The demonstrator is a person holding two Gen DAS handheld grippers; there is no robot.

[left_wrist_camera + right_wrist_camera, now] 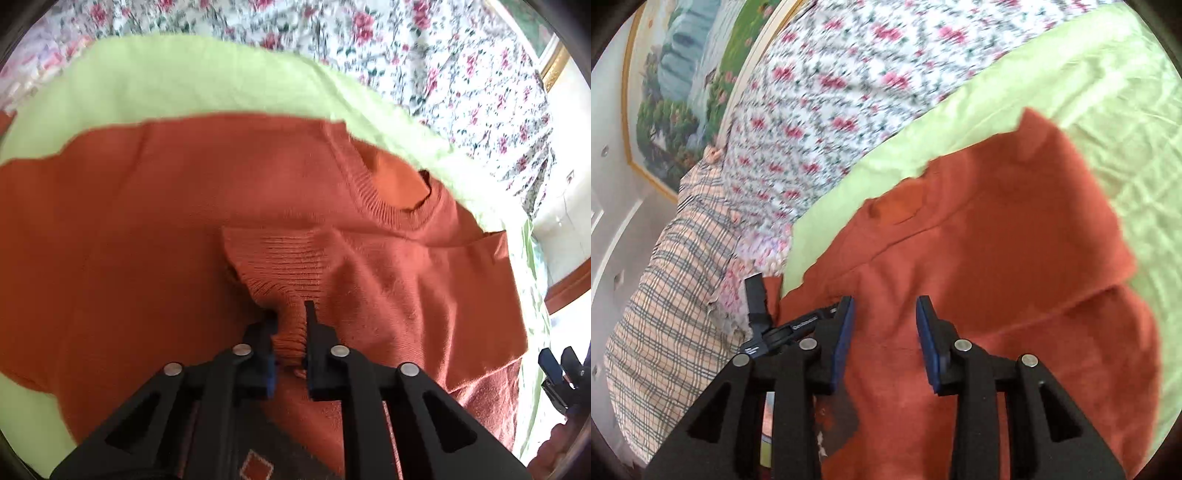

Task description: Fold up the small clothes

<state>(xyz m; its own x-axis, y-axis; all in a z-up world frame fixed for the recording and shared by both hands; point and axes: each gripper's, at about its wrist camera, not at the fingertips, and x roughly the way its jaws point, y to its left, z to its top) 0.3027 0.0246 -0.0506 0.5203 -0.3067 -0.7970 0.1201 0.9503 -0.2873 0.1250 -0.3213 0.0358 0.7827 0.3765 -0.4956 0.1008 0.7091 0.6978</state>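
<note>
An orange knit sweater (147,221) lies spread on a light green sheet (184,81), its ribbed collar (399,206) toward the right. My left gripper (290,312) is shut on the sweater's ribbed sleeve cuff (291,258), which is bunched between the fingers and held over the sweater's chest. In the right wrist view, my right gripper (885,301) hovers open above the sweater (1015,240), with nothing between its blue pads. A folded-over sleeve lies to its right. The right gripper (557,365) also shows at the right edge of the left wrist view.
Floral bedding (831,92) lies beyond the green sheet (1071,74). A plaid cloth (665,295) is heaped at the left, under a framed landscape picture (683,92). A dark patterned cloth (258,465) shows under my left gripper. A wooden edge (569,291) runs at the right.
</note>
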